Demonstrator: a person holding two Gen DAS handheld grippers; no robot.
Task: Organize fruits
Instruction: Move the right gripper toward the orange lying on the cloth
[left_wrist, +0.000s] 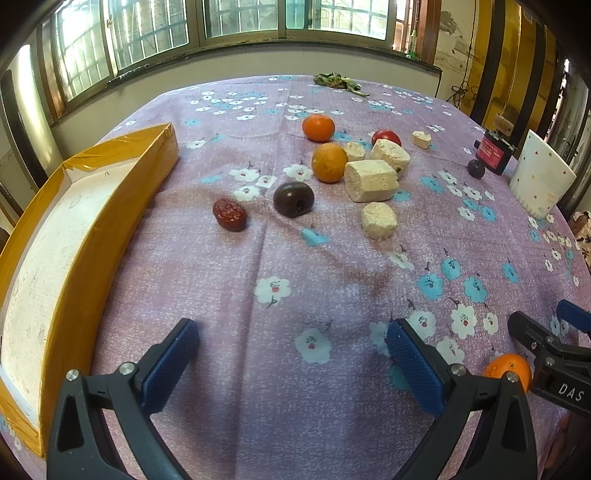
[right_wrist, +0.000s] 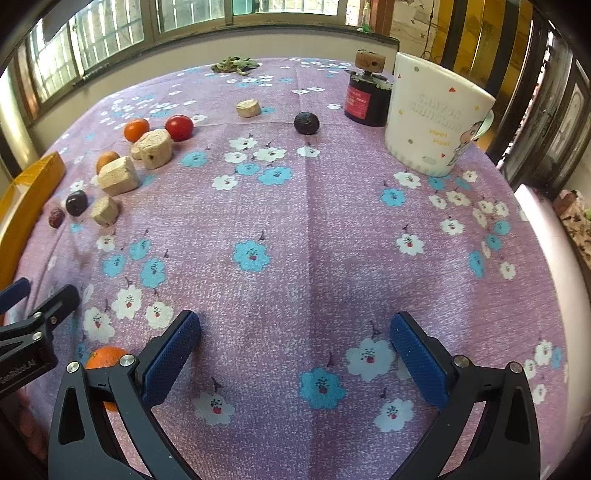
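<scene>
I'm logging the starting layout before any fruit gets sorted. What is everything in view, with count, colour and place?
oranges: three, orange; two mid-table, one near edge between the claws
tomato: one, red, behind the blocks
dark plums: two, dark purple; one mid-table, one near the jar
red date: one, wrinkled red, nearest the box
pale blocks: five, beige, clustered by the fruit, one apart farther back
box: one, yellow, white inside, left
mug: one, white, dotted, right
jar: one, dark, red label, beside mug
leaves: one green heap, far edge
tablecloth: purple, flowered
left claw: open, empty
right claw: open, empty
</scene>
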